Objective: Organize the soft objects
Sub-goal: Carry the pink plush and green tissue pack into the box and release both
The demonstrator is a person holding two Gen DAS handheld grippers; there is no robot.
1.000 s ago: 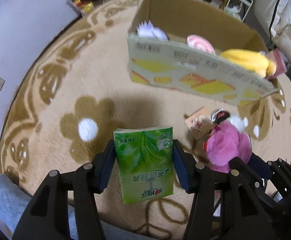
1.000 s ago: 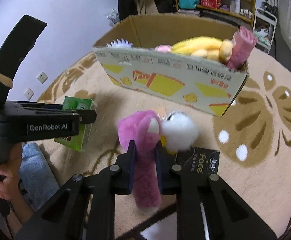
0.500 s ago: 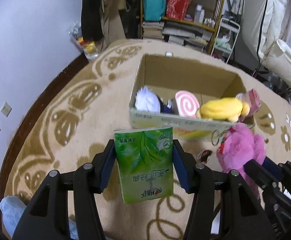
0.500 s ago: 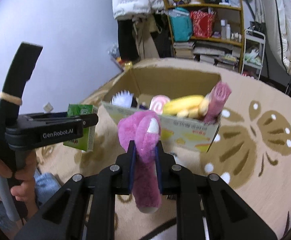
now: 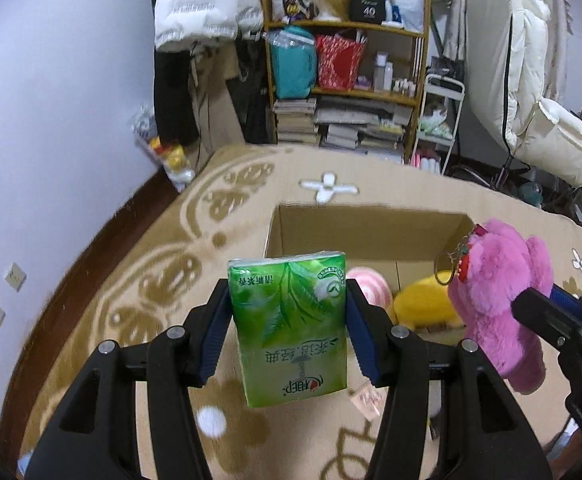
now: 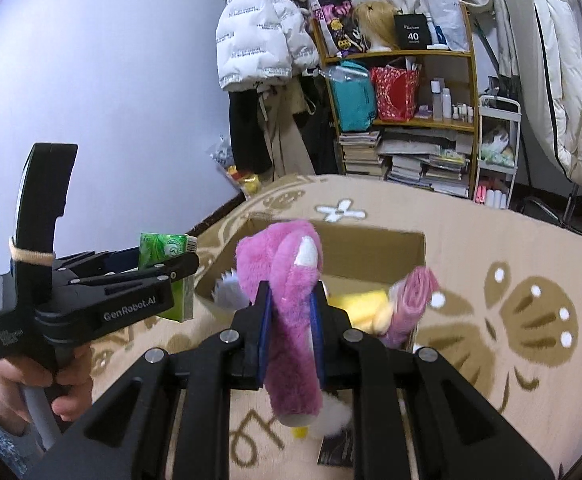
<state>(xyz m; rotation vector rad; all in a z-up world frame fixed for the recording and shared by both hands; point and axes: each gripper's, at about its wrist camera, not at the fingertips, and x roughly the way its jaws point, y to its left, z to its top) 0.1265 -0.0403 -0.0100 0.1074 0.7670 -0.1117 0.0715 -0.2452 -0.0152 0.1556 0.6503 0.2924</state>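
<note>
My left gripper (image 5: 287, 332) is shut on a green tissue pack (image 5: 289, 324) and holds it in the air near the front of an open cardboard box (image 5: 367, 226). My right gripper (image 6: 289, 320) is shut on a pink plush toy (image 6: 291, 304), also raised near the box (image 6: 371, 248). The plush shows in the left wrist view (image 5: 499, 296) with a keyring. The tissue pack shows at left in the right wrist view (image 6: 167, 264). Inside the box lie a yellow plush (image 5: 423, 300), a pink swirl toy (image 5: 365, 284) and a pink rolled cloth (image 6: 409, 308).
The box stands on a beige patterned carpet (image 5: 219, 208). A cluttered wooden shelf (image 5: 347, 80) with books and bags stands behind it. A white jacket (image 6: 259, 28) hangs on the wall side. A small tag (image 5: 367, 398) lies on the carpet.
Both grippers have risen and tilted up with their loads, so the box now sits lower in view and the room behind it shows.
</note>
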